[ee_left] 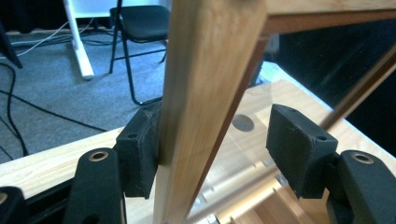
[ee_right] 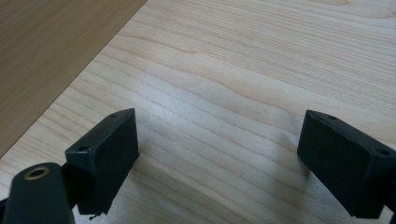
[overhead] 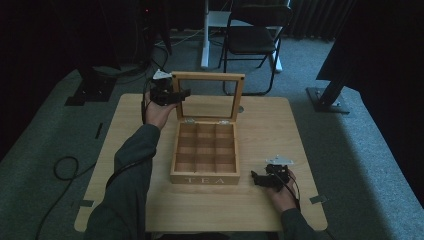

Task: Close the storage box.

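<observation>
— Pale wood worktop (overhead: 280, 125) on grey carpet, dark room. What sits nearest?
— The right hand-held gripper (overhead: 256, 178), resting low on the worktop just beside the tea box (overhead: 205, 177), jaws wide apart and holding nothing.
— And the box?
— Mid-worktop, nine compartments, "TEA" on its front, lid (overhead: 208, 76) standing upright.
— The left hand-held gripper (overhead: 184, 93)?
— At the lid's left frame. Its jaws straddle the frame; one pad (ee_left: 137, 151) touches the wood, the other stands off it.
— Beyond?
— A black chair (overhead: 252, 40) on the floor.
</observation>
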Motion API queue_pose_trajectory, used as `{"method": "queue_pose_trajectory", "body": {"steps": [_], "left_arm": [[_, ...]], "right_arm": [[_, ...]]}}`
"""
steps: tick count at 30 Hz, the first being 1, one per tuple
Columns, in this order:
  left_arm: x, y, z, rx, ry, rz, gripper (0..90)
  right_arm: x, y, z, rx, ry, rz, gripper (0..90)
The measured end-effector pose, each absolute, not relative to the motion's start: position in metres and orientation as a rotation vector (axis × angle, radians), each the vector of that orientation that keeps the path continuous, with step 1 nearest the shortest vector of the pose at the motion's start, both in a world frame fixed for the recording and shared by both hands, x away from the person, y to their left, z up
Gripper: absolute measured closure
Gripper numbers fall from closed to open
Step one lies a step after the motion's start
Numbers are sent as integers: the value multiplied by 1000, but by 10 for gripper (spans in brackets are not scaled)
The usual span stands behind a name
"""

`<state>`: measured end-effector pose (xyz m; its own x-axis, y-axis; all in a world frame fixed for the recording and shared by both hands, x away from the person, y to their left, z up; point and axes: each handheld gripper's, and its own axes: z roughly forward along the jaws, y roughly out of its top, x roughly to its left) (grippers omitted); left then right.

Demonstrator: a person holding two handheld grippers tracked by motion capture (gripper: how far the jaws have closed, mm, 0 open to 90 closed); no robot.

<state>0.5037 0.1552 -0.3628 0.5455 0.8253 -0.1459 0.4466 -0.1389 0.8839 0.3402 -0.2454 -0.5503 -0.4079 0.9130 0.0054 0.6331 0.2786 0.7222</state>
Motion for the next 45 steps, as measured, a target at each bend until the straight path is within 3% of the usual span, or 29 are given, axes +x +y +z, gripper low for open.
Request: {"method": "queue_pose_trajectory", "body": {"steps": [15,45], "left_arm": [[465,158,-366,1754,1039,453,323],[424,170,-360,1764,970,414,321]], "right_arm": [[340,-245,-550,1394,2141,918,120],[340,-245,-550,1394,2142,918,120]]}}
